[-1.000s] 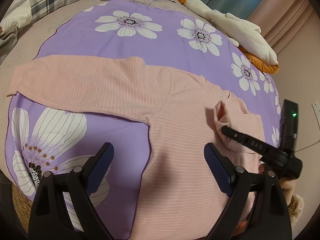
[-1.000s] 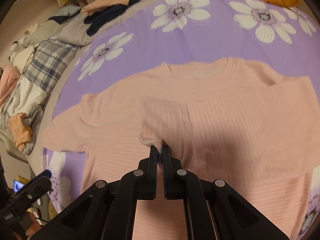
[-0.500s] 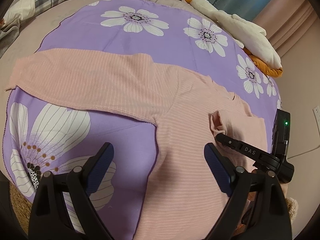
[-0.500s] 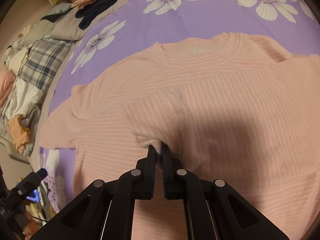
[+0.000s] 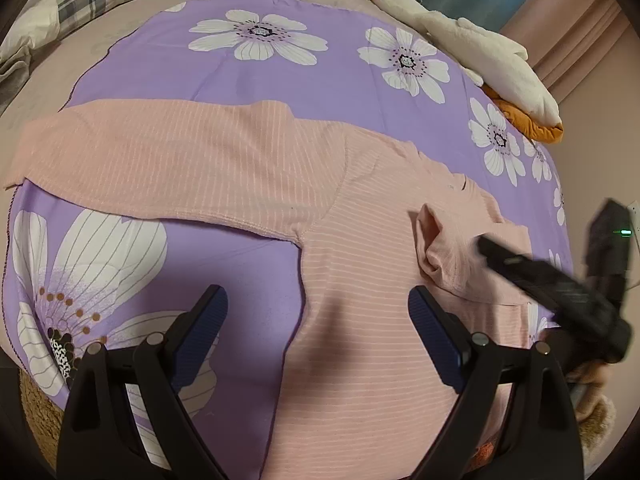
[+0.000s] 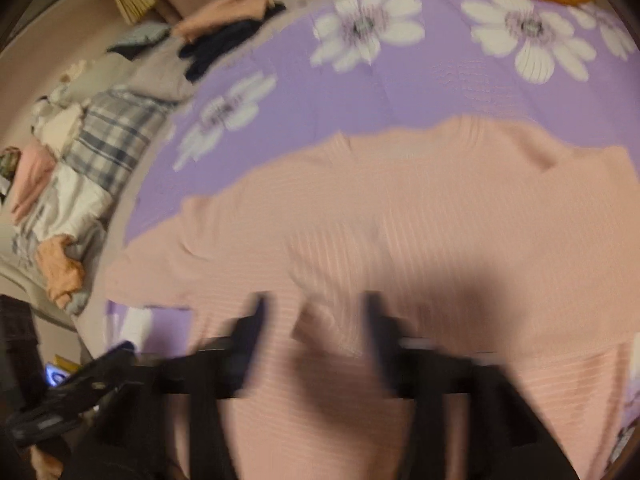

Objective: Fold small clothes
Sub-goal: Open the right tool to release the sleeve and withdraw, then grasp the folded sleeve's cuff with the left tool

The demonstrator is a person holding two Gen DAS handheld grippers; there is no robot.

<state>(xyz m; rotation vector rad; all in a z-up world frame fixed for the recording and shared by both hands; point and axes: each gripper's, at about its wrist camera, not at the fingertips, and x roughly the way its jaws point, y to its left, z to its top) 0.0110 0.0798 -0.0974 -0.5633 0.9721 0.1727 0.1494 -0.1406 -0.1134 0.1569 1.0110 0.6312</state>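
My two grippers both stand spread, holding nothing: the left gripper [image 5: 316,332] hovers over the hem side of one pink ribbed sweater [image 5: 360,320], the right gripper [image 6: 314,324], blurred, over its folded sleeve [image 5: 448,256]. Beyond lies one purple sheet [image 5: 320,92] with white flowers on the bed, with piled clothes [image 6: 60,200] farther left.

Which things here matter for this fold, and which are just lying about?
In the job:
pink ribbed top
its folded-in sleeve cuff
its spread sleeve
left gripper, open
right gripper, open

Lying about:
purple flowered sheet
plaid bedding
dark clothes pile
white plush
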